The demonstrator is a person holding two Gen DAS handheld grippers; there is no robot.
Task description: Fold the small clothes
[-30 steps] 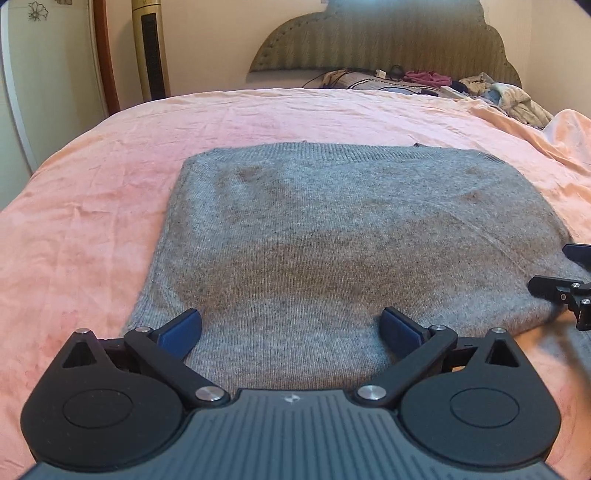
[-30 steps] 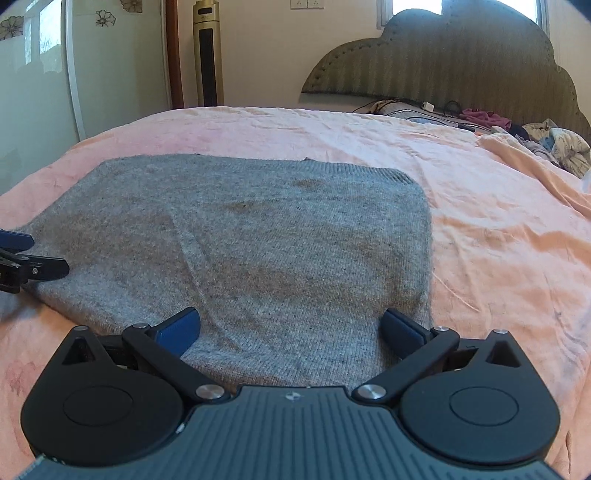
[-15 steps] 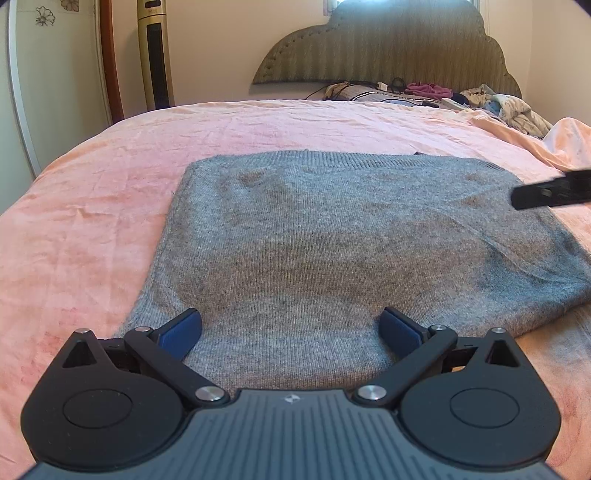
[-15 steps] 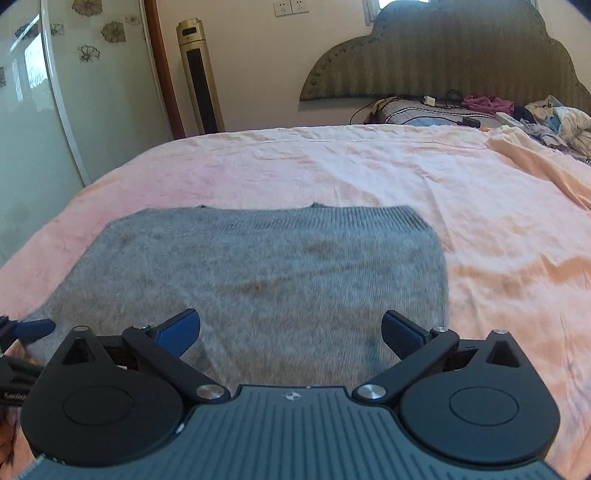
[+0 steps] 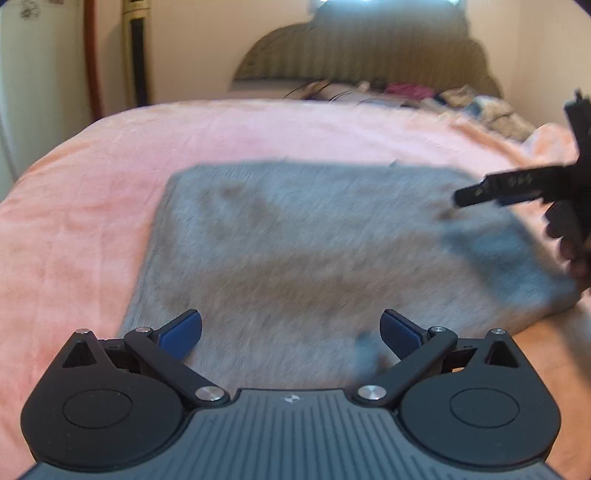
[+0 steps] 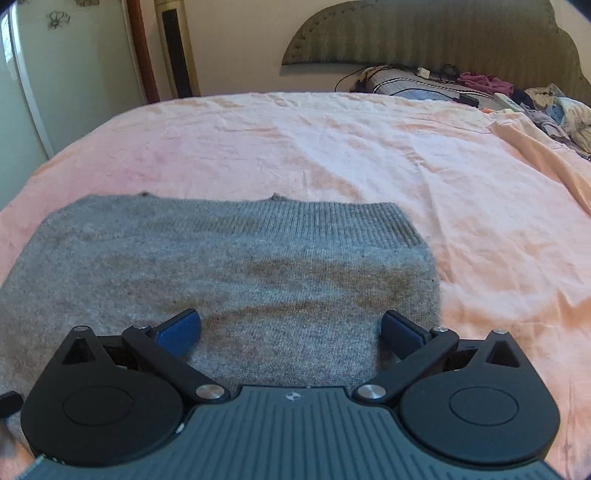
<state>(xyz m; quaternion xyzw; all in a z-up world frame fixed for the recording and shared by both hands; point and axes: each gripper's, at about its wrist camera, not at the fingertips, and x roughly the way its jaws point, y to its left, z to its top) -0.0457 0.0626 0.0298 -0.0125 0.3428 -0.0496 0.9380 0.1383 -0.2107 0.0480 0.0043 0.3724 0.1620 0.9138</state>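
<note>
A gray sweater [image 6: 221, 266] lies flat on the pink bed [image 6: 369, 155], folded into a wide block with its ribbed edge on the far side. The left claw [image 5: 291, 328] and the right claw [image 6: 290, 328] both hang over its near part, spread wide apart and holding nothing. Far behind, a messy pile of clothes [image 6: 554, 107] sits by the headboard [image 6: 443, 33], and a tall fan [image 6: 177, 48] stands by the wall.

Right gripper [image 6: 290, 330] spread wide over grey sweater [image 6: 229, 266], pink bedsheet [image 6: 332, 147]
</note>
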